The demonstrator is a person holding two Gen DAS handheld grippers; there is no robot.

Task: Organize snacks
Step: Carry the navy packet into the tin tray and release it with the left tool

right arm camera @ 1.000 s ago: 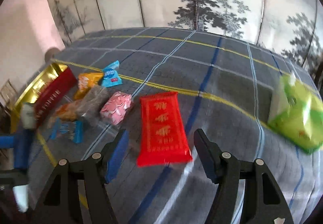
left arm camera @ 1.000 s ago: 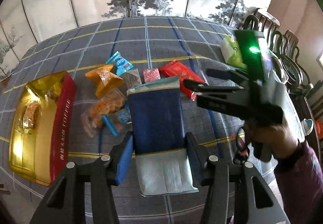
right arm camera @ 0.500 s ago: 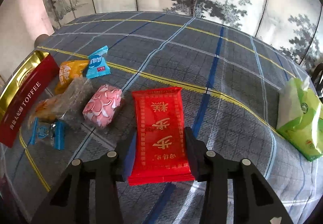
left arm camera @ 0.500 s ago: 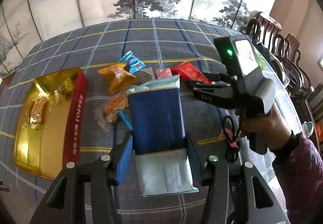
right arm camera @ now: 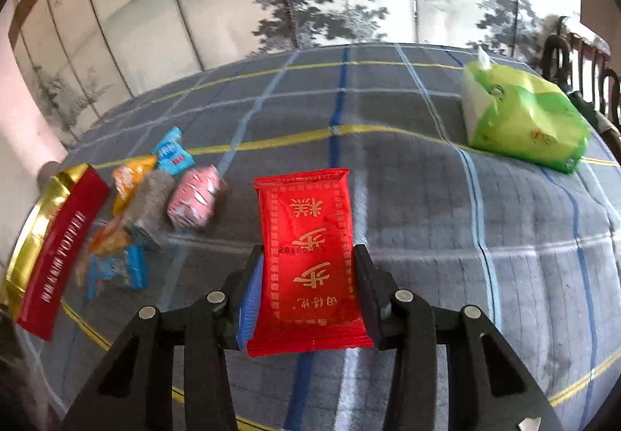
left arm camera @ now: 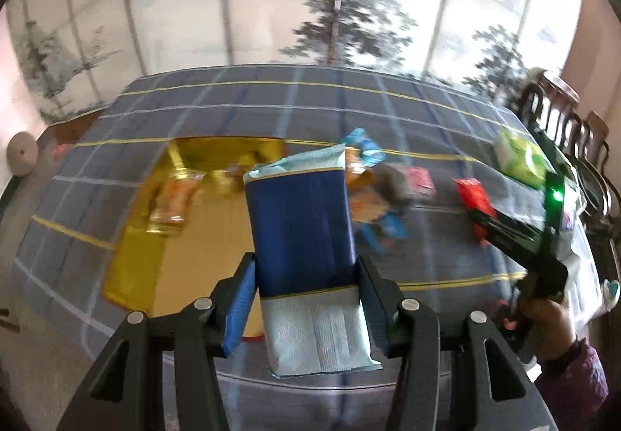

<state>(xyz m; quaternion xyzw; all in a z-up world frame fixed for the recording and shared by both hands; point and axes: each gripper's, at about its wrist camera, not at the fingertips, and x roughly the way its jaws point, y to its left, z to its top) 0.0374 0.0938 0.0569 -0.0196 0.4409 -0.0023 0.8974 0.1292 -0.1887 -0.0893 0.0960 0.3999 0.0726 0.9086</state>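
Left gripper (left arm camera: pixel 306 299): clamped on blue pack (left arm camera: pixel 302 229), held up over gold tin (left arm camera: pixel 132 275) at table's left edge.
Right gripper (right arm camera: pixel 308 285): jaws just closed, now clamped on red pack (right arm camera: pixel 308 256), mid-table.
Loose snacks: pink (right arm camera: pixel 196 196), grey (right arm camera: pixel 149 205), orange (right arm camera: pixel 130 172), small blue (right arm camera: pixel 172 151), clustered between tin and red pack.
Tissue pack (right arm camera: pixel 524 118): green, far right corner of table (right arm camera: pixel 446 217).
Tin: holds some snacks already.

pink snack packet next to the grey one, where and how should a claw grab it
Probably across the middle of the pink packet, coming down from above. It lies flat on the tablecloth, a small plump pillow. The grey packet sits against its left side, so set one finger at each of the near and far ends.
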